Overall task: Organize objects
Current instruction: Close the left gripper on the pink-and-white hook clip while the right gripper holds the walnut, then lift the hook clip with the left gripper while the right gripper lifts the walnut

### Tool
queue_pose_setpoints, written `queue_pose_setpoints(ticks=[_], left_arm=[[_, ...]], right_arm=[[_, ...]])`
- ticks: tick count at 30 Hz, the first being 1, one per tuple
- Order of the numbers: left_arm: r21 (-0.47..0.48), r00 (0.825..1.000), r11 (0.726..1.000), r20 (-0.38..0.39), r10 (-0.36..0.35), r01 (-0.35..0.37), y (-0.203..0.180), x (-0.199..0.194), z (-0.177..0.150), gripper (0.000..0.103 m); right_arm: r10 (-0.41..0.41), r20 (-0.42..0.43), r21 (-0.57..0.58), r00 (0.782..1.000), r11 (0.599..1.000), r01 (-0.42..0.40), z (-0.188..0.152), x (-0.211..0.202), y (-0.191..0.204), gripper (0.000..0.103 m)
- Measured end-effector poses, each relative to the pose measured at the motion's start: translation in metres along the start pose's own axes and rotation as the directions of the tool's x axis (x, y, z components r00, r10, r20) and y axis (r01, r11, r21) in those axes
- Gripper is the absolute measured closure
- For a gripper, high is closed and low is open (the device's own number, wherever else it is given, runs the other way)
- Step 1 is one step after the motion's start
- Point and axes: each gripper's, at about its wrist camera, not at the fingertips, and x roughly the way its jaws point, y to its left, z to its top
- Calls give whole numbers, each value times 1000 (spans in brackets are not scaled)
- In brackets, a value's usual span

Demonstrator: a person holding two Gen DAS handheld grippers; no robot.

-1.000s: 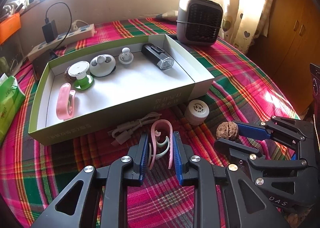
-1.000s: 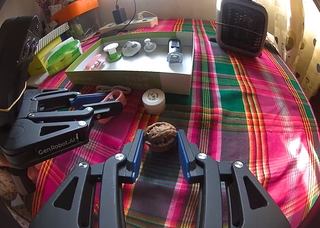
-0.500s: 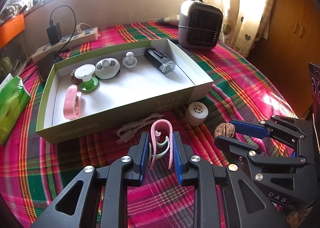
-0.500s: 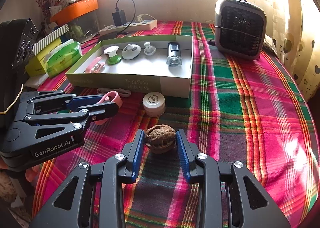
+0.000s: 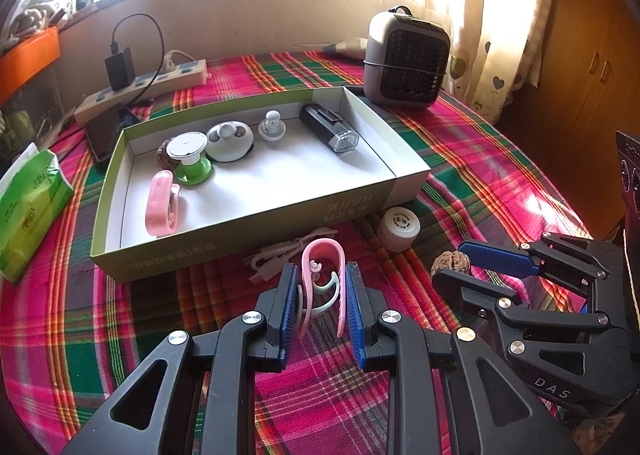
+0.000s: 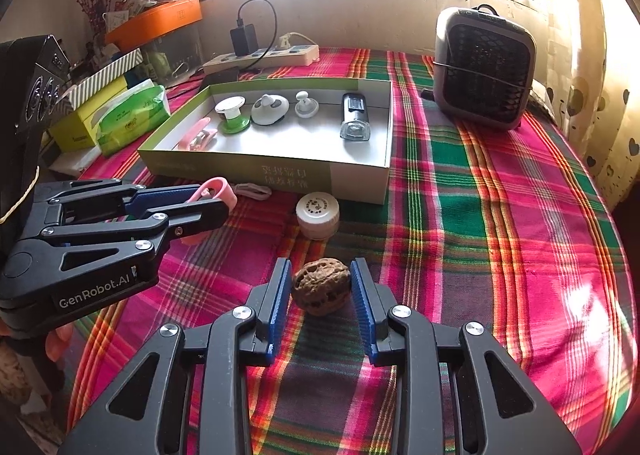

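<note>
Left wrist | walnut [image 5: 450,263] half hidden behind right claw [image 5: 460,263]

Home: heart-print curtain [image 5: 500,35], plaid tablecloth [image 6: 500,215]

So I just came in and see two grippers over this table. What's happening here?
A person is tidying small things into the open box. The left gripper is shut on a pink clip just in front of the box. The right gripper has a walnut between its jaws, which have just been closing onto it on the plaid cloth. A white jar and a cable still lie outside.
</note>
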Motion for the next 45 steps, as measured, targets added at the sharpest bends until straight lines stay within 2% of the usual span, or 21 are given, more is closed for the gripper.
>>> queue_pose_setpoints(ticks=[9,18,29,45], left_arm=[[-5,1000,1000,-1,-2,2,0,0,-1,82],[-5,1000,1000,-1,-1,1,0,0,0,82],[-6,1000,1000,10,-2,3,1,-3,2,82],[-12,999,1000,43,17,-17,8,-15,10,82]], right_arm=[[-11,-2,-16,1000,1000,11,1,2,2,71],[-22,-44,-12,999,1000,22,1,13,1,69],[-20,-27,-16,999,1000,20,2,7,3,70],[6,21,-38,1000,999,-5,22,-5,10,70]])
